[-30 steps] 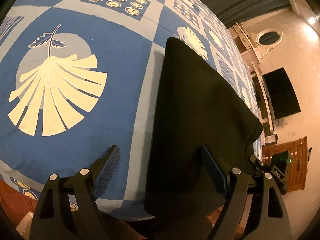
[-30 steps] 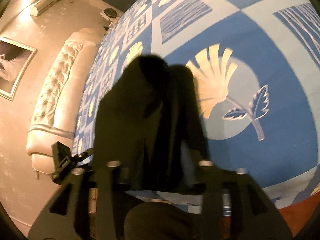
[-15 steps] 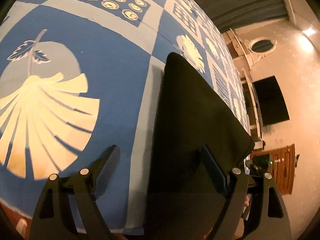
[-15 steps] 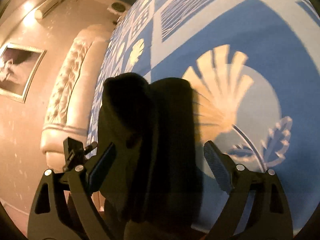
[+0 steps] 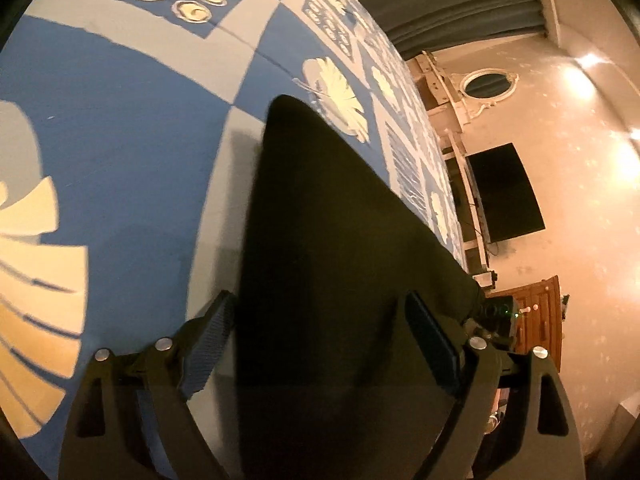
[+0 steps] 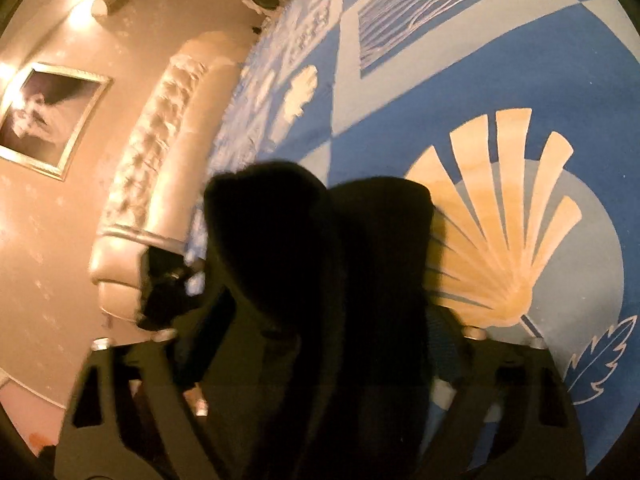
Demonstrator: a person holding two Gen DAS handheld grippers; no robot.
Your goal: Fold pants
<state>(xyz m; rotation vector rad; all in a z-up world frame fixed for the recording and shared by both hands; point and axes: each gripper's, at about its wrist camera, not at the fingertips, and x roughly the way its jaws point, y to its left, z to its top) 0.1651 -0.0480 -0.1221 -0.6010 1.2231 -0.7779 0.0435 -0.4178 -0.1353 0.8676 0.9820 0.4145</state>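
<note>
pants (image 5: pixel 340 260) flat in left view; bunched (image 6: pixel 280 240) in right.

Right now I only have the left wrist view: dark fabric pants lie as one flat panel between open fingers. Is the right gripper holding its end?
Observer: No. The right gripper is open, with a finger on either side of the dark fabric pants, though that view is blurred.
Operator: Is the cloth flat there too?
Observer: No. A rounded hump of fabric sits beside a flatter layer.
Operator: What lies beyond that end?
Observer: A cream tufted upholstered piece runs along the edge of the blue patterned bedspread.
</note>
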